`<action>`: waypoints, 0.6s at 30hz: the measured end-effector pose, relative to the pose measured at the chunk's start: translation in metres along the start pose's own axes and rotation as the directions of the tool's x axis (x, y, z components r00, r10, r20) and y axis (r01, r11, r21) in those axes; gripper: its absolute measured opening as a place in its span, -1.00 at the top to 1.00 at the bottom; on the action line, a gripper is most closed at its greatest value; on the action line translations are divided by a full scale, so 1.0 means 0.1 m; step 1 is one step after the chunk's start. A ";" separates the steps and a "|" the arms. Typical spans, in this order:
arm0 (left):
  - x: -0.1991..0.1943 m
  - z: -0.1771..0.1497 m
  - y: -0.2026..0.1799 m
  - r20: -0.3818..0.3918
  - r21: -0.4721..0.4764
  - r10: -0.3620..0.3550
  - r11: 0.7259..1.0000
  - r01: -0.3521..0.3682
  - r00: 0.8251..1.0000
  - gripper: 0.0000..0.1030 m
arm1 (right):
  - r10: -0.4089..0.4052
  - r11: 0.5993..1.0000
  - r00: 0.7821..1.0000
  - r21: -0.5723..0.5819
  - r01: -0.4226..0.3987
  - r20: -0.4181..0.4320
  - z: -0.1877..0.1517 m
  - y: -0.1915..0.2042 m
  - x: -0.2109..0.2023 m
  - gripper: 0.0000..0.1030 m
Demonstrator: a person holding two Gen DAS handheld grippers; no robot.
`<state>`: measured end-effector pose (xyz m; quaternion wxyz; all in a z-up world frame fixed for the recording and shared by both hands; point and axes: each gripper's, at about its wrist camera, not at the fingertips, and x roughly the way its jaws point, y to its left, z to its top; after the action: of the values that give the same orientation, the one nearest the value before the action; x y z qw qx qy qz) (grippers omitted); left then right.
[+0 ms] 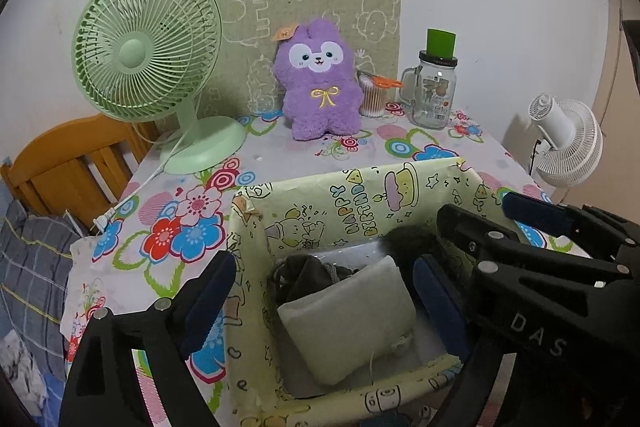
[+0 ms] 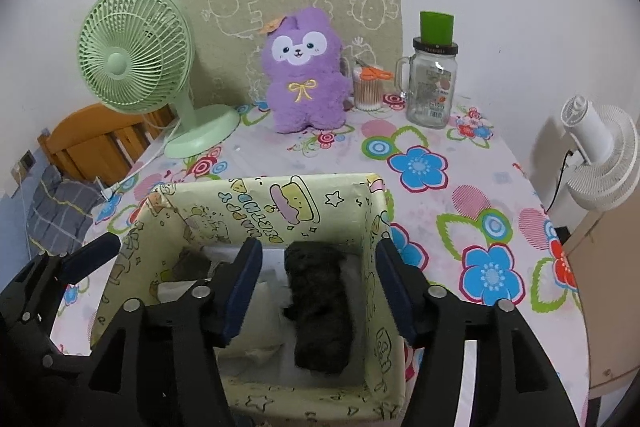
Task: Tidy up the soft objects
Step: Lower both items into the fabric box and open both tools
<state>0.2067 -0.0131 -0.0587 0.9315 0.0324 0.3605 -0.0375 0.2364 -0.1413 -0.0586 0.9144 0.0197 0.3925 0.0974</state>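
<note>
Left hand-held gripper (image 1: 324,303): jaws spread wide above the box, gripping nothing.
Right hand-held gripper (image 2: 318,291): parted, empty, over the dark fuzzy item (image 2: 320,307).
Box (image 2: 256,199): near edge of surface; holds pale pouch (image 1: 348,323), dark fuzzy item, dark cloth (image 1: 308,277).
Left to do: purple plush (image 1: 318,83) at the far edge, likely next.

Left gripper (image 1: 324,301), lower frame: jaws wide apart, pads pressing nothing. Right gripper (image 2: 318,289), lower centre: jaws parted, pads pressing nothing, angled downward.
</note>
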 end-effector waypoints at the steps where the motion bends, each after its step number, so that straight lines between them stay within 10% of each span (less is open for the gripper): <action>1: -0.01 0.00 0.00 0.002 0.001 0.002 1.000 -0.002 1.000 -0.81 | -0.010 1.000 1.000 -0.002 0.010 0.007 0.00 0.00 -0.03 -0.38; 18: -0.49 -0.07 -0.08 0.067 0.000 -0.004 1.000 0.004 0.998 -0.94 | -0.032 0.999 0.995 -0.003 0.033 0.091 -0.12 0.01 -0.56 -0.65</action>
<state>0.1653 -0.0179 -0.0317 0.9429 0.0302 0.3293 -0.0401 0.1894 -0.1520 -0.0270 0.9329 0.0157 0.3503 0.0824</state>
